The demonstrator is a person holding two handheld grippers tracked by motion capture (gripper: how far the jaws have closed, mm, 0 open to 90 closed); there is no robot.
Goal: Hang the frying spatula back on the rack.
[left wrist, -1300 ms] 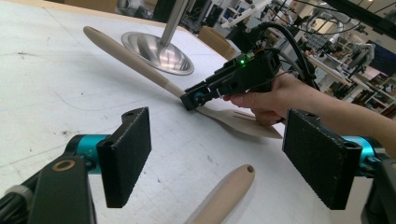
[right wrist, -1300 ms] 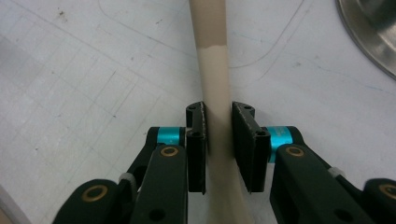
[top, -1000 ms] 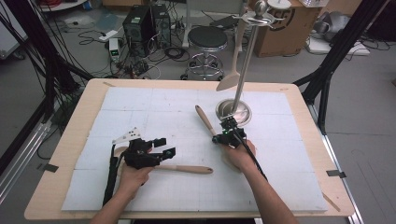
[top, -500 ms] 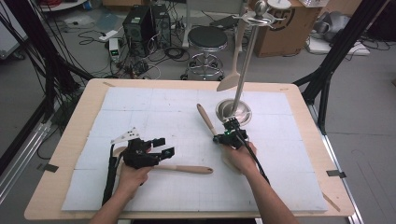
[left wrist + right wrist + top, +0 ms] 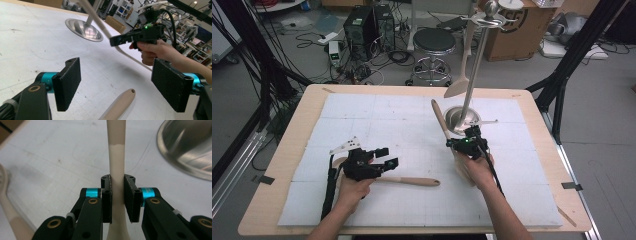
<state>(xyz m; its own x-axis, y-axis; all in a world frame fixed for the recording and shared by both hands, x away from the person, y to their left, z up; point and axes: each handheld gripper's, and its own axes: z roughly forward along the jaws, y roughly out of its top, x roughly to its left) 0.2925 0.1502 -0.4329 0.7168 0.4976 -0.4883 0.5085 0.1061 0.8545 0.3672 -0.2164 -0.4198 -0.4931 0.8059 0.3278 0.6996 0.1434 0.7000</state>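
Two claws are at work. The right claw [image 5: 117,195] is clamped on the shaft of a pale utensil [image 5: 116,157], its pads pressing both sides near the flared lower end, so most of the handle runs forward and up, away from the claw. Just ahead and to the claw's right sits the steel base [image 5: 185,150] of a hanging stand [image 5: 476,65], from whose top arm another utensil [image 5: 460,85] already dangles. Since the grip sits low on a smooth, narrow shaft, the long free end could swing or pivot between the pads if it is lifted fast, and it could knock the pole or the hanging piece.

The left claw [image 5: 117,82] stands wide open, holding nothing. A second spoon handle [image 5: 117,105] lies on the tabletop [image 5: 30,40] below and between its jaws, its rounded tip with a hole pointing forward. Closing from here might catch only the tip, and the handle could roll or skid away on the white mat. Beyond it, the right hand [image 5: 160,51] and its claw are close enough that a forward reach risks a bump.
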